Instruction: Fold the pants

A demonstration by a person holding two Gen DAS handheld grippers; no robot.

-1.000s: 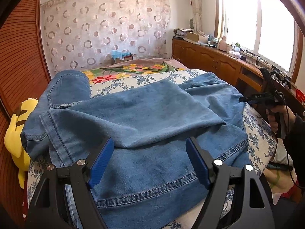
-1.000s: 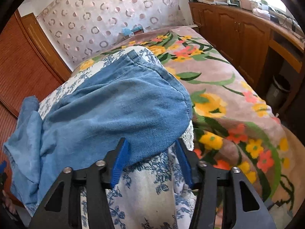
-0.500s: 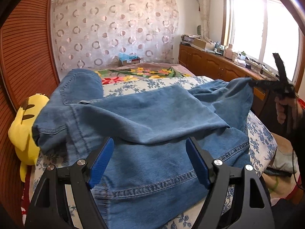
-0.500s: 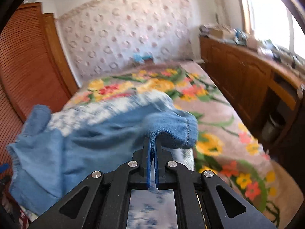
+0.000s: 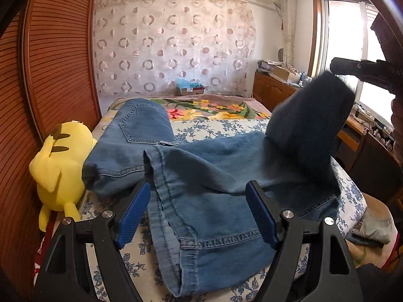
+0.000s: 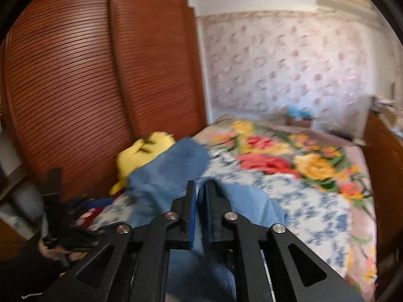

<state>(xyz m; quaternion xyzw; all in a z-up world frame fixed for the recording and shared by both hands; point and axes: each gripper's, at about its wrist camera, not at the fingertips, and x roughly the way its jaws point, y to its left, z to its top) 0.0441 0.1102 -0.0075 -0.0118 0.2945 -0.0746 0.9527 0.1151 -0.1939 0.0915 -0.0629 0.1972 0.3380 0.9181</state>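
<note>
Left wrist: pants (image 5: 206, 176) on floral bed (image 5: 216, 125).

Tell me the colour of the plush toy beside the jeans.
Bright yellow plush toy with dark ear markings, clearest in the left wrist view.

Jeans (image 5: 201, 176) across the near end of the bed (image 5: 350, 193), one end raised at the right

The jeans lie crosswise on the bed, on the patterned sheet (image 5: 206, 128), with the floral blanket (image 5: 214, 105) behind them toward the headboard wall. Their left part rests just beside the plush toy (image 5: 60, 161), which sits at the bed's left edge against the slatted wardrobe (image 5: 58, 63). The left gripper (image 5: 199, 214) hovers over the near hem, jaws spread to either side of it. At the right, the right gripper (image 6: 200, 201) is clamped on a jeans end, held up above the bed. A cabinet (image 5: 272, 90) stands right of the bed; a box (image 5: 190, 89) sits behind the blanket.
</note>
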